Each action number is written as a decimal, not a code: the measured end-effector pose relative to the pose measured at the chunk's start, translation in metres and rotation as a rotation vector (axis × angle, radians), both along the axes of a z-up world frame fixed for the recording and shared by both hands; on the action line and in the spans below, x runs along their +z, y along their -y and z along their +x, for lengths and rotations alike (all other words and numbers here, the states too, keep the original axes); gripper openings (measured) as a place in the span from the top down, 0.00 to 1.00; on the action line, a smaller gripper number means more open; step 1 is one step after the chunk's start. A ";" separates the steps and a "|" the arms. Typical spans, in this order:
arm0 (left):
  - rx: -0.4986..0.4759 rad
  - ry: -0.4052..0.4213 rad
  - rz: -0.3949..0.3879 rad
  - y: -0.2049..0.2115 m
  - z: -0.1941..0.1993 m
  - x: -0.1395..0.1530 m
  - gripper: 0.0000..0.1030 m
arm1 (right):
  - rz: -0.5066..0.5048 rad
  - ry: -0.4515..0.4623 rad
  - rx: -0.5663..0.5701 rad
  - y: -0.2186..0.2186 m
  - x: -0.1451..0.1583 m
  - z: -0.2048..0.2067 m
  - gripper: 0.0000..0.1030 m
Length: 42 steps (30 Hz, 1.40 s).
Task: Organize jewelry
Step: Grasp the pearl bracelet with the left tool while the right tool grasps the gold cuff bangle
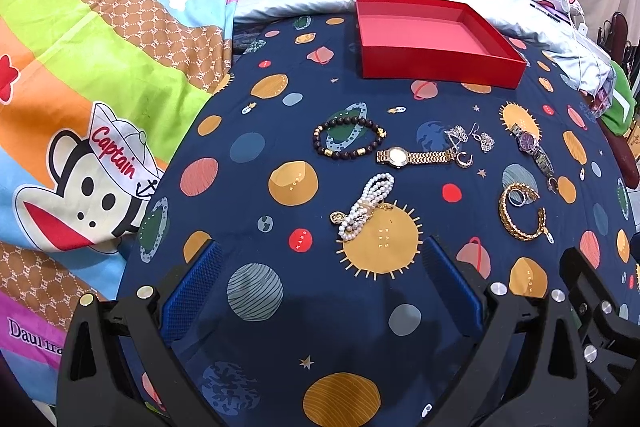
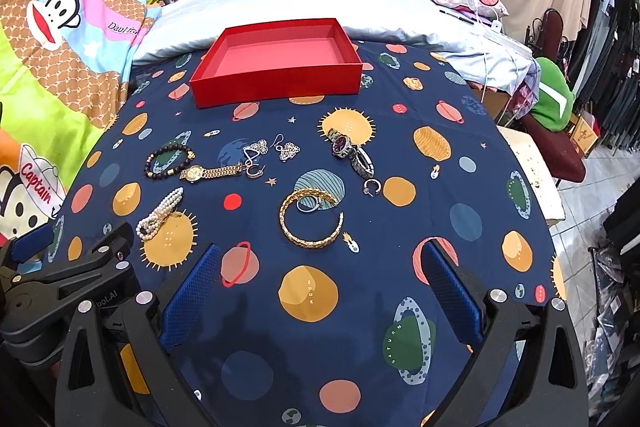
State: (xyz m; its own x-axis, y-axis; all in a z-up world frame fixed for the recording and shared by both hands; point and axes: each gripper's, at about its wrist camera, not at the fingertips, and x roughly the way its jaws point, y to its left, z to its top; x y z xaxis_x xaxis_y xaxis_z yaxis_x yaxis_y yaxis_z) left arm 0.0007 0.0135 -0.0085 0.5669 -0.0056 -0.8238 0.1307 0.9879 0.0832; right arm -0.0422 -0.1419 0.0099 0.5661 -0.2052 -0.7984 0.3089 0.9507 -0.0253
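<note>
Red card, stiff and light, makes up the open box (image 2: 276, 67), which sits empty at the far side of the planet-print cloth (image 2: 360, 307) and serves as the landmark for everything else. Nothing has gone into it yet, so I judge the sorting has not begun.

Nearer than the box and to its right lies the gold cuff bangle (image 2: 312, 223): rigid, probably the heaviest piece, smooth and likely to slip; best taken across its band, with the small ring (image 2: 314, 205) inside its curve left alone. Nearer than the box's right corner is the silver watch (image 2: 350, 151), its band floppy, so the solid case is the place to hold. Straight towards the viewer from the box's left half lies the gold watch (image 1: 416, 157), also best gripped at the case. Left of that is the dark bead bracelet (image 1: 348, 143), limp but grippy. Nearer again is the pearl bracelet (image 1: 366, 207), bunched, round-beaded and prone to roll out of a pinch; take the thick middle. The silver filigree earrings (image 2: 286, 149) and the little hoops (image 2: 372, 187) are light, thin, easily bent and hard to lift off soft cloth.

The left tool (image 1: 320, 291) and right tool (image 2: 320, 291) both hover spread wide, holding nothing, on the near side of the jewelry from the box
</note>
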 end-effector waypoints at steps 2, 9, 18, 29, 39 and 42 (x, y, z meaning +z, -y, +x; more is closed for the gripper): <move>-0.004 -0.013 -0.014 -0.001 0.002 -0.002 0.05 | 0.013 -0.004 0.004 0.003 -0.003 0.001 0.05; 0.039 -0.037 -0.044 -0.013 0.010 -0.013 0.05 | 0.050 -0.029 0.003 0.009 -0.014 0.005 0.05; 0.076 -0.054 -0.079 -0.024 0.025 -0.028 0.05 | 0.090 -0.061 -0.010 0.020 -0.027 0.014 0.05; -0.009 -0.110 -0.111 -0.007 0.054 -0.058 0.17 | 0.099 -0.087 -0.029 0.033 -0.037 0.024 0.05; -0.080 -0.096 -0.081 0.011 0.061 -0.063 0.41 | 0.113 -0.103 -0.036 0.040 -0.045 0.033 0.05; -0.102 -0.089 -0.086 0.015 0.062 -0.061 0.55 | 0.122 -0.101 -0.024 0.042 -0.049 0.036 0.05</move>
State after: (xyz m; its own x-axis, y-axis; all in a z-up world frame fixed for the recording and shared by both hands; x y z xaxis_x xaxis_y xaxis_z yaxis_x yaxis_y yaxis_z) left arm 0.0623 -0.0016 -0.0699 0.4843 -0.1324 -0.8648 0.2339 0.9721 -0.0179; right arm -0.0061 -0.1836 -0.0387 0.4774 -0.1158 -0.8710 0.3331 0.9412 0.0574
